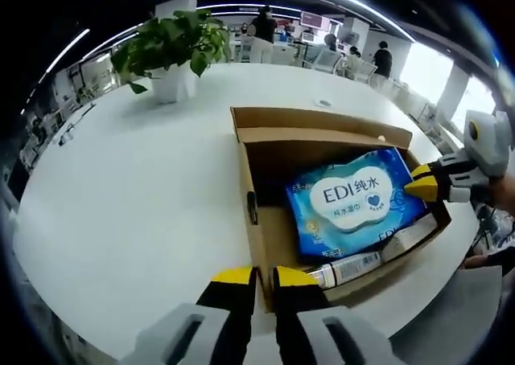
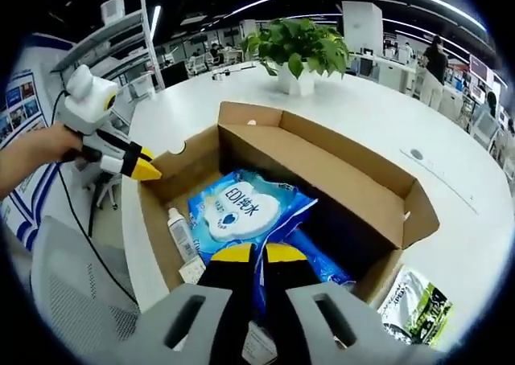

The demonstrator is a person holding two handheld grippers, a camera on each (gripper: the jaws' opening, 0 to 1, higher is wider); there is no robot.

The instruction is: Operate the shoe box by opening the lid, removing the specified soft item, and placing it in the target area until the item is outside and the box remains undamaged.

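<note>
The brown shoe box [image 1: 256, 176] [image 2: 350, 190] stands open on the white table, its lid folded back. A blue wet-wipes pack [image 1: 354, 200] [image 2: 240, 208] lies inside. My right gripper [image 2: 258, 254] is shut on the pack's near edge, which crumples upward between the jaws; from the other camera, that right gripper [image 1: 424, 182] meets the pack's right side. My left gripper [image 1: 264, 276] is shut over the top of the box's near wall, and the left gripper [image 2: 145, 168] appears at the box's left corner.
A white tube [image 1: 348, 267] [image 2: 182, 233] lies along the box wall beside the pack. A potted plant [image 1: 170, 53] [image 2: 299, 50] stands farther back on the table [image 1: 137, 188]. A silvery packet [image 2: 418, 307] lies outside the box. A grey chair [image 2: 72, 301] is by the table edge.
</note>
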